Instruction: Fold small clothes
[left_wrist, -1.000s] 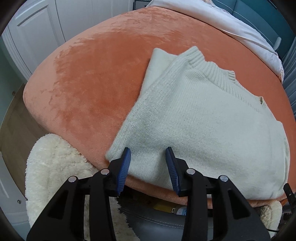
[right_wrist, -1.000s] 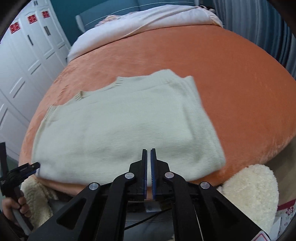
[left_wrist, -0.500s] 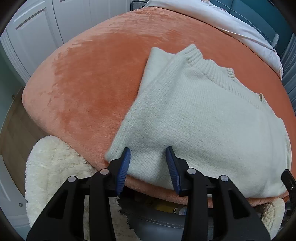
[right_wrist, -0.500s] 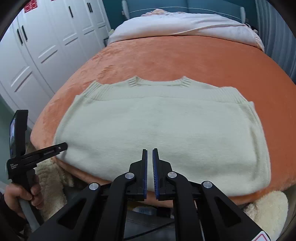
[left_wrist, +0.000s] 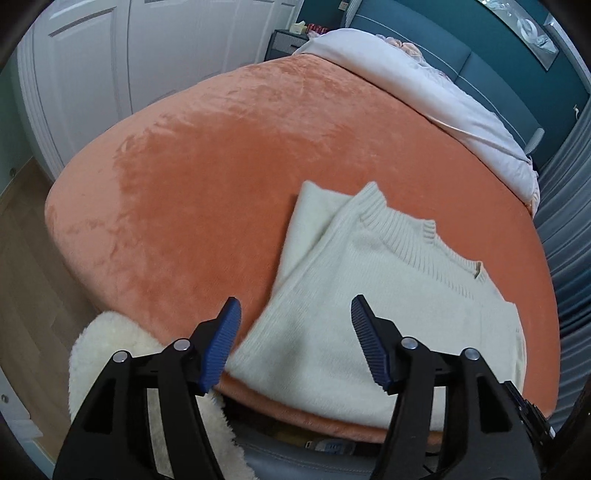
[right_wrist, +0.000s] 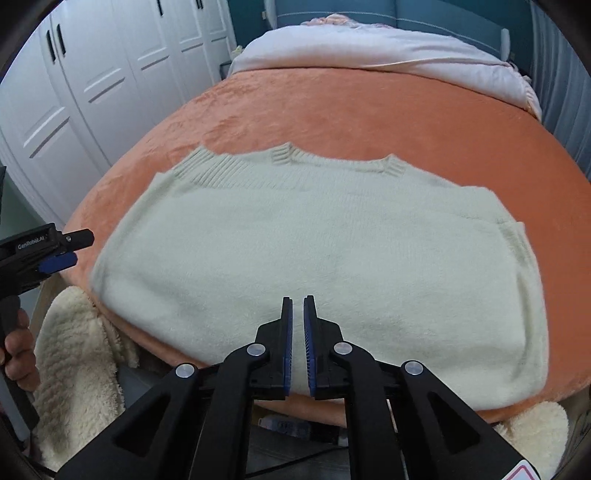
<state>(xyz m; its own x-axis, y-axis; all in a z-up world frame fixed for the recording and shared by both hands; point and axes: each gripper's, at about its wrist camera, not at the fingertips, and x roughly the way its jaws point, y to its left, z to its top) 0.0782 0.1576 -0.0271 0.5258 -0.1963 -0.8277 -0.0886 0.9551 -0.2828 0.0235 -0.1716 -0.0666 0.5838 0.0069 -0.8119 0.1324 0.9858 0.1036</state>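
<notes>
A cream knit sweater (left_wrist: 388, 295) lies flat on the orange blanket (left_wrist: 221, 166), its hem along the bed's near edge and its ribbed collar (right_wrist: 332, 166) pointing away. One sleeve is tucked under the sweater's left side. My left gripper (left_wrist: 295, 312) hovers over the sweater's near left corner. Its jaws are opening wide and grip nothing. In the right wrist view the left gripper (right_wrist: 55, 251) shows at the left edge, clear of the cloth. My right gripper (right_wrist: 298, 298) hangs above the middle of the hem, its jaws opening to a narrow gap with nothing between them.
A fleecy cream cover (right_wrist: 70, 354) hangs below the bed's near edge. A white duvet (right_wrist: 388, 48) lies at the bed's far end before a blue headboard (left_wrist: 498, 70). White wardrobe doors (right_wrist: 110, 74) stand to the left, with wooden floor (left_wrist: 26, 258) beside the bed.
My left gripper has risen off the sweater's corner and its jaws have spread much wider. The right gripper has swung from the sweater's right side to mid-hem and parted slightly.
</notes>
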